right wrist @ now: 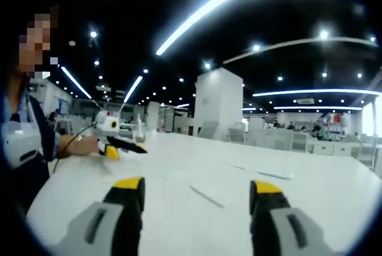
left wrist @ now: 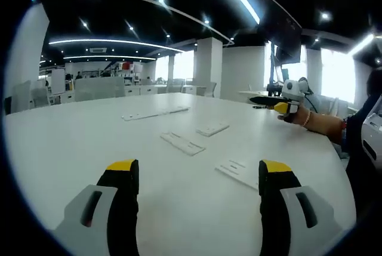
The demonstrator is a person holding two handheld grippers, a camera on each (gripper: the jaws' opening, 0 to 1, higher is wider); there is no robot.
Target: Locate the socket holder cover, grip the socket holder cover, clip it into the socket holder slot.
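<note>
Locating comes first: both tools, left tool (left wrist: 198,175) and right tool (right wrist: 197,193), hang wide and empty above the counter (left wrist: 77,142); next, reach toward the white plates (left wrist: 182,143) there.

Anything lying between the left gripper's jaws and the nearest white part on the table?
No. In the left gripper view, only bare white table lies between the open left gripper and the nearest white part, just beyond the jaw tip.

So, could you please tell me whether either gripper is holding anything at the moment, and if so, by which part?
Nothing is held. The left gripper and right gripper are both open above the white table, with the flat white pieces lying untouched.
</note>
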